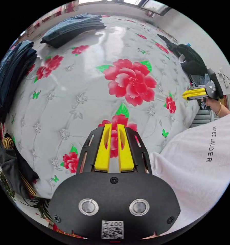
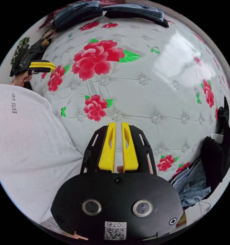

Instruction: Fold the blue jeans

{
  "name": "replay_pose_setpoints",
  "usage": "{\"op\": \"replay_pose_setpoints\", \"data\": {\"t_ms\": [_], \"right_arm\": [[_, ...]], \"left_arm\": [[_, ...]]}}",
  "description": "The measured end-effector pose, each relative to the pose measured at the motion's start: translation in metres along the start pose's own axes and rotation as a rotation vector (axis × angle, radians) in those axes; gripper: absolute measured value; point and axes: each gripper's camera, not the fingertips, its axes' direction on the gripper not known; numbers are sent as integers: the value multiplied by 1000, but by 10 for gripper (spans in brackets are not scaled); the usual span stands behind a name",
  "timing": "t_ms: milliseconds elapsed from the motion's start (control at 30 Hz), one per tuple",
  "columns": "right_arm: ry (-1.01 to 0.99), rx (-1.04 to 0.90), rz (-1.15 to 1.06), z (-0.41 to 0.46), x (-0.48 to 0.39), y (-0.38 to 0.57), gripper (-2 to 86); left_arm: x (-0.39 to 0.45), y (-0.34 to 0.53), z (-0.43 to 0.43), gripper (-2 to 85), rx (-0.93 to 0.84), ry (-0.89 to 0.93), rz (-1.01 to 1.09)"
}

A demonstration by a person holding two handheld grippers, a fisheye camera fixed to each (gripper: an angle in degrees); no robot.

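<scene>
While both grippers are held above a bed, nothing is gripped by either. Nearest in the left gripper view, the left gripper (image 1: 114, 143) is seen with its two yellow jaws drawn close, a thin gap between them and nothing in it. In the right gripper view, the right gripper (image 2: 118, 144) is held the same way, nearly closed and empty. A white shirt (image 1: 196, 163), worn by the person, is seen just beside each gripper.

Under the jaws, the bed's quilted cover (image 1: 76, 102), pale grey with red flowers, is spread flat. No garment is laid on its middle.

At the near edge on the right, a pile of unfolded clothes is heaped: light blue jeans (image 2: 190, 182) are seen in it, with a dark garment (image 2: 218, 153) lying on and beside them. These jeans are judged to be the next to be folded.

Farther off, along the far edge of the bed, two stacks of folded jeans (image 2: 78, 11) are set well apart from the grippers, each pile neat and flat. Another dark garment (image 1: 16, 163) is draped over the left edge.

The task is judged to be between items: several pairs are already folded and stacked, while the blue pair in the pile is not yet picked up, spread or folded.
</scene>
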Motion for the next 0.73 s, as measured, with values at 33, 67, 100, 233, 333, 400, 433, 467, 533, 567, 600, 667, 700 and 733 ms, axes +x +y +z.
{"op": "replay_pose_setpoints", "data": {"t_ms": [33,67,100,233,333,400,433,467,533,567,600,667,700,733], "right_arm": [[-54,-44,-16,16,-9,1,23],[-47,5,8,20,-17,2,25],[1,47,30,20,-20,6,26],[109,171,21,29,-44,17,32],[-12,316,152,33,-35,37,39],[-141,378,245,35,-23,49,43],[-158,402,360,35,-13,60,46],[-146,444,461,33,-2,76,48],[-110,540,575,27,16,109,52],[-59,576,642,22,29,131,55],[-25,582,680,20,37,142,56],[89,593,803,11,64,184,62],[105,600,828,9,69,194,64],[124,625,876,4,80,212,68]], "left_arm": [[18,-5,3,47,-12,4,28],[34,-11,6,47,-19,-10,60],[42,-15,8,47,-30,-16,75],[84,-31,24,46,-96,-75,134],[103,-32,40,47,-131,-121,120],[111,-31,40,47,-124,-147,127],[114,-30,40,46,-117,-144,119],[115,-28,40,44,-108,-142,108],[118,-27,39,43,-100,-141,97],[120,-26,39,41,-100,-144,89],[121,-26,39,41,-102,-146,86],[128,-26,40,40,-115,-168,94],[130,-26,40,39,-119,-174,95],[133,-26,40,39,-125,-181,90]]}}
